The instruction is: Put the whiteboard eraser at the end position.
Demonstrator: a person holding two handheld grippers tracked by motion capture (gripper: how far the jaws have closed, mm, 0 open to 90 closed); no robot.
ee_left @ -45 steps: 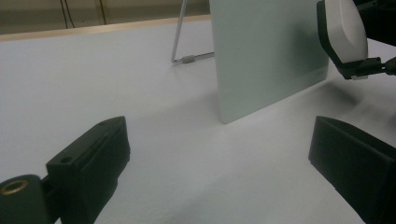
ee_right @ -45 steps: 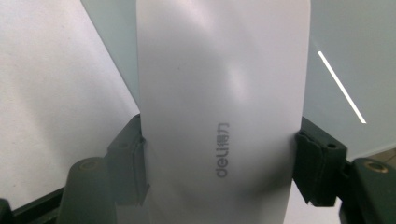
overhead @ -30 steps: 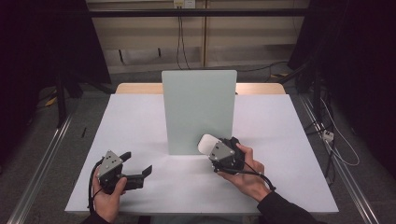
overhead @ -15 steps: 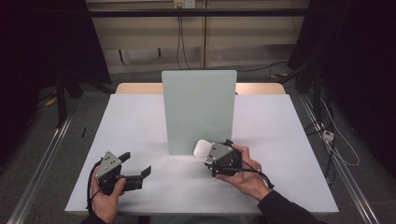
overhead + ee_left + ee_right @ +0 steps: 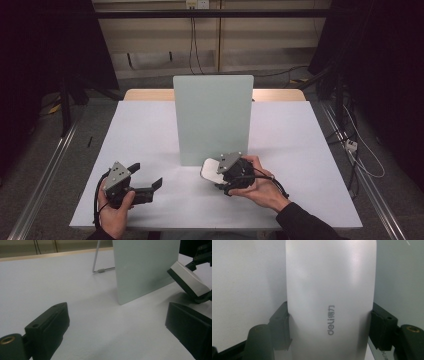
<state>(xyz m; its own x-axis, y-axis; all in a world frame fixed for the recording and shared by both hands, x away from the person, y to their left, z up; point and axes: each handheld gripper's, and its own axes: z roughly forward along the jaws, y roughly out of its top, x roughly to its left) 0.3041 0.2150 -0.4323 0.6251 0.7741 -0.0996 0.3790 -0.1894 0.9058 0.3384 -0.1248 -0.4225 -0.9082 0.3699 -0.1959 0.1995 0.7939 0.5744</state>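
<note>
Jaws, right gripper (image 5: 216,172): clenched on a white eraser (image 5: 211,169), one black jaw pressed to each long side, as the right gripper view shows. Eraser (image 5: 329,300): white, rounded corners, grey "deli" lettering on its broad face, dark underside visible in the left gripper view (image 5: 188,281). Position: held just above the worktop (image 5: 300,145), tilted, close to the lower front edge of the board, right of centre.

Jaws, left gripper (image 5: 142,182): released, standing wide apart with nothing between them; bare worktop lies between the two jaws in the left gripper view. Position: front left of the worktop, held in the left hand (image 5: 116,212), well apart from the eraser.

Board (image 5: 212,117): pale green, upright, rounded corners, propped from behind on a wire stand (image 5: 98,263), at the worktop's centre.

Worktop: white surface, wooden edge at the far side.
</note>
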